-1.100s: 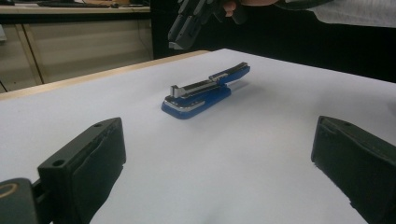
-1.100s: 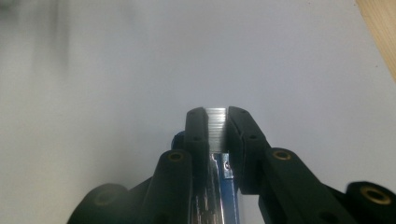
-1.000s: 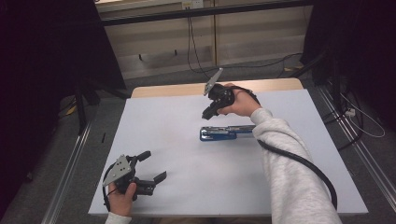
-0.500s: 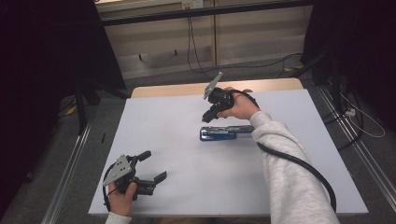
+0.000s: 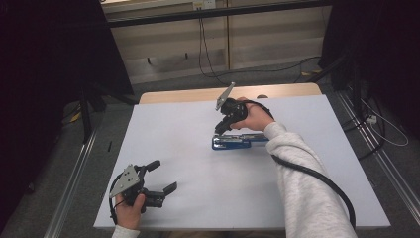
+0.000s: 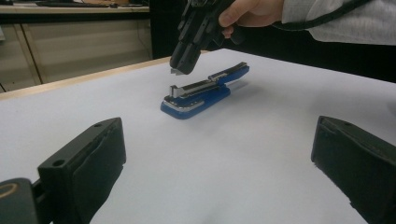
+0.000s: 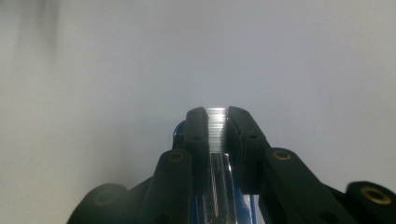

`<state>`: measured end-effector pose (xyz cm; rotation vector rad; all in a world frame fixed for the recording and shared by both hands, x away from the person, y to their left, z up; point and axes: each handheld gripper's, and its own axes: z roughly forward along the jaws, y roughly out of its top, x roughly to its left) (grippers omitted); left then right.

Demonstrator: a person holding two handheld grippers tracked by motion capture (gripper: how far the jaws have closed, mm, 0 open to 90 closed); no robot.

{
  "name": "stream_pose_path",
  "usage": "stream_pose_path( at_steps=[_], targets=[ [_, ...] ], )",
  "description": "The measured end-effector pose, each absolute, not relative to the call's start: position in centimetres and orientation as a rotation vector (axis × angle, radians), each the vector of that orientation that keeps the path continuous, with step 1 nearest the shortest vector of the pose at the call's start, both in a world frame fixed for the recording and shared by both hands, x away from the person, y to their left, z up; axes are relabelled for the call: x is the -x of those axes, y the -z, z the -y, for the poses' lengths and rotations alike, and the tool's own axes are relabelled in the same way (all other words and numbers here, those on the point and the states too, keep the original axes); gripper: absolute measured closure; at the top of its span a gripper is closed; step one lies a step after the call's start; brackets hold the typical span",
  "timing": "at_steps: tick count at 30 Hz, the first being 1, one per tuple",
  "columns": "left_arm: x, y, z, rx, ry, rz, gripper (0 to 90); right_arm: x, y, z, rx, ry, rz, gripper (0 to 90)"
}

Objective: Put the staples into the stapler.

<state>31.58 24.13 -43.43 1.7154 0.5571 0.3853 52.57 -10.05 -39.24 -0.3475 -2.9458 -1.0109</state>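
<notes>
Since a second ago the right gripper (image 5: 221,130) has tipped a little lower toward the blue stapler (image 5: 239,143), while the stapler and the left gripper (image 5: 159,177) have stayed where they were.

In the high view, the stapler lies flat on the white tabletop (image 5: 198,163), right of the middle and nearer the far edge, its length running left to right. The right gripper hangs over the stapler's left end, held by the right hand (image 5: 255,118) with a grey sleeve (image 5: 302,178) behind it. The left gripper rests near the near left corner, its fingers spread wide with nothing between them.

In the left gripper view, the two black fingers (image 6: 86,161) stand far apart at either side, with bare tabletop between. Farther off, the stapler (image 6: 203,91) sits with its metal magazine showing, and the right gripper (image 6: 180,70) points down just above its near end, not quite touching.

In the right gripper view, the fingers (image 7: 198,135) are nearly closed, a narrow gap framing the shiny metal strip of the stapler (image 7: 217,154) below; contact cannot be told.
</notes>
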Motion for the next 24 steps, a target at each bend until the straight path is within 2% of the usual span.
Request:
stream_pose_path(
  at_steps=[24],
  targets=[
    [-31.59, 43.41, -24.14, -1.717, -0.386, -0.553, 3.1, -52.43, 40.22, 9.81, 0.330, 0.981, 2.952, 78.4]
  ],
)
